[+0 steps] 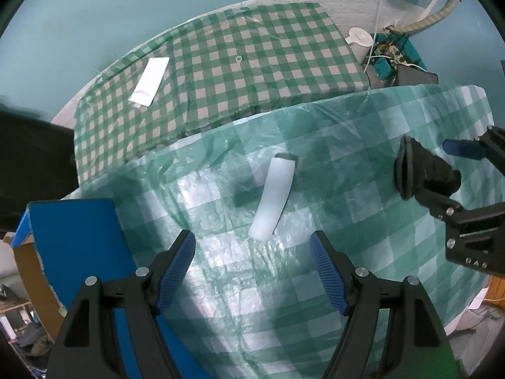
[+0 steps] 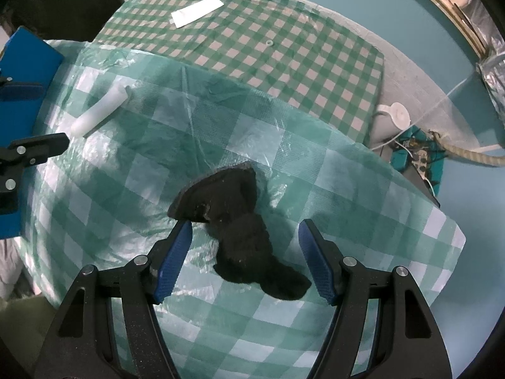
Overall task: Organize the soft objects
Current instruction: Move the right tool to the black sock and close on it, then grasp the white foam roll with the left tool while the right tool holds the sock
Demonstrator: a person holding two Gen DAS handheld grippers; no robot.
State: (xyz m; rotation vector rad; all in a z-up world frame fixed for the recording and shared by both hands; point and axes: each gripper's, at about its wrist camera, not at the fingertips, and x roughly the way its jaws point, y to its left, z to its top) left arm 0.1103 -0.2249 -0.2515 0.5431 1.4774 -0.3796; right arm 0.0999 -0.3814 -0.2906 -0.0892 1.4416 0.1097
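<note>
Two grippers, both spread wide, neither holding anything.
Right gripper (image 2: 244,259) straddles the black sock (image 2: 243,221), judged limp and light; grasp its bunched middle. Left gripper (image 1: 252,268) faces the white foam roll (image 1: 274,197), judged squashy. Both lie on slick plastic sheet (image 2: 284,145); beyond, checkered cloth (image 1: 252,63), teal wall (image 1: 94,15).

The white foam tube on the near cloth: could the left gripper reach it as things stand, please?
Probably yes. The left gripper is open and aimed at the white foam tube, with only bare checked cloth between; the black sock lies off to the right.
</note>
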